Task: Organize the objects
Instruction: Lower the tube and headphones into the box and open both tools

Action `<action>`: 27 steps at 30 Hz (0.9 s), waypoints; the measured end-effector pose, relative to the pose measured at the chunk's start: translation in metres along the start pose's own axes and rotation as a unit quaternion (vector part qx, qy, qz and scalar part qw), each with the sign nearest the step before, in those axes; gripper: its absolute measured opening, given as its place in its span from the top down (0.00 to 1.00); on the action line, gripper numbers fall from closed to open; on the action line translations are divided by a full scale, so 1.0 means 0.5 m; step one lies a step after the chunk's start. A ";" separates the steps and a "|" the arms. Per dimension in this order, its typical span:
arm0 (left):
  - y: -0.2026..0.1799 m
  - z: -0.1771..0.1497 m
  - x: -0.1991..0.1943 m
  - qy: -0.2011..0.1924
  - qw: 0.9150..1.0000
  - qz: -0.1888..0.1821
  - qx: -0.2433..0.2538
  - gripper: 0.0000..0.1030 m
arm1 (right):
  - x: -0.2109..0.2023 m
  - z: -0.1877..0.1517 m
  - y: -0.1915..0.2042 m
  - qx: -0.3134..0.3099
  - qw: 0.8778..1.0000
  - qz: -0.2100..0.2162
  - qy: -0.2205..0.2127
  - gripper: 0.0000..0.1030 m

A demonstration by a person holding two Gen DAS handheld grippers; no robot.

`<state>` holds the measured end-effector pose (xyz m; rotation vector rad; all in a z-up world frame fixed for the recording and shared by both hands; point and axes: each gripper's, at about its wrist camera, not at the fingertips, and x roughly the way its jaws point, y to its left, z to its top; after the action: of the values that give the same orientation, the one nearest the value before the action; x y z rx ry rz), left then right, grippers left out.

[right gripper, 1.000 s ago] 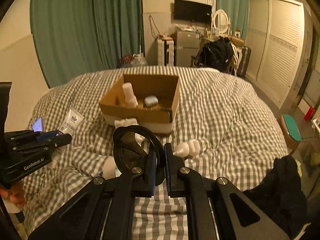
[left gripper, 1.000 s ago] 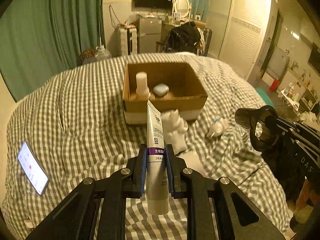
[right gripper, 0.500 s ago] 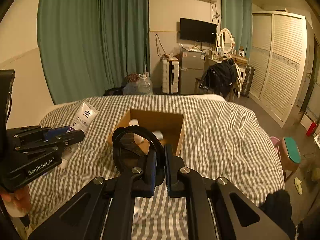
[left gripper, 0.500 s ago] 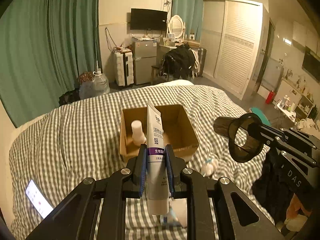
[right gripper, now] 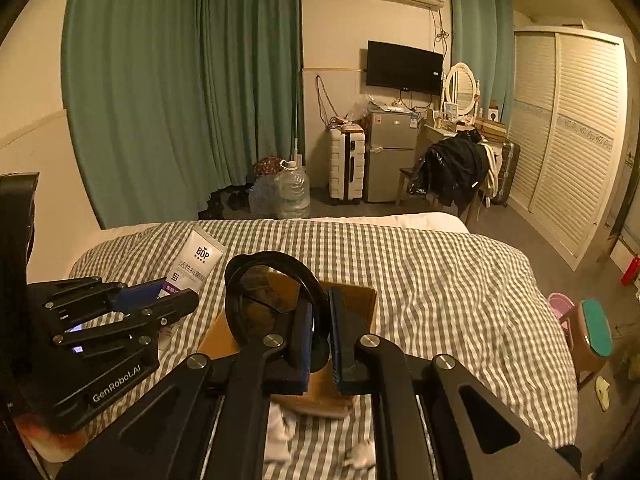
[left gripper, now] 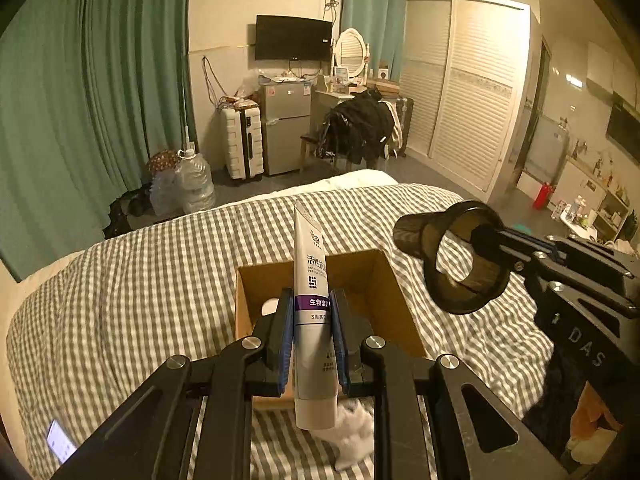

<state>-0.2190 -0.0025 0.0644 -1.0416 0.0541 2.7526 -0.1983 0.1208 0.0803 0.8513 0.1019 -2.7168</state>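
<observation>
both grippers lifted since a second ago, now poised above cardboard box (left gripper: 384,280) on checked duvet (left gripper: 140,288). left gripper (left gripper: 311,334) clamps toothpaste tube (left gripper: 312,320) upright; right gripper (right gripper: 319,336) pinches dark translucent cup (right gripper: 268,300) by rim. judgement: carry done, release into box next.

Green curtains (right gripper: 180,92), wall TV (right gripper: 404,67), louvered wardrobe (left gripper: 476,84), warm dim light.

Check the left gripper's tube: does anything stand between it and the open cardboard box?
Nothing visible does. The tube is clamped upright above the near edge of the cardboard box, whose top is open. The dark cup in the right gripper hangs off to the right.
</observation>
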 end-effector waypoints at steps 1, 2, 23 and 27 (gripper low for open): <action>0.005 0.004 0.018 0.002 1.000 -0.001 -0.002 0.83 | 0.018 0.004 -0.004 0.002 1.000 0.002 0.003 0.93; 0.009 0.009 0.044 0.006 1.000 -0.002 -0.003 0.83 | 0.038 0.008 -0.008 0.004 1.000 0.005 0.007 0.93; 0.033 -0.100 0.328 0.084 0.996 -0.013 0.005 0.83 | 0.420 -0.119 -0.096 0.032 0.991 0.022 0.130 0.93; 0.024 -0.100 0.324 0.087 0.996 -0.020 0.013 0.83 | 0.426 -0.129 -0.097 0.037 0.990 0.030 0.136 0.89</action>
<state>-0.3073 0.0084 -0.0805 -1.2573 0.0936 2.6121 -0.3441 0.1228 -0.0946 1.2240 0.0323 -2.5478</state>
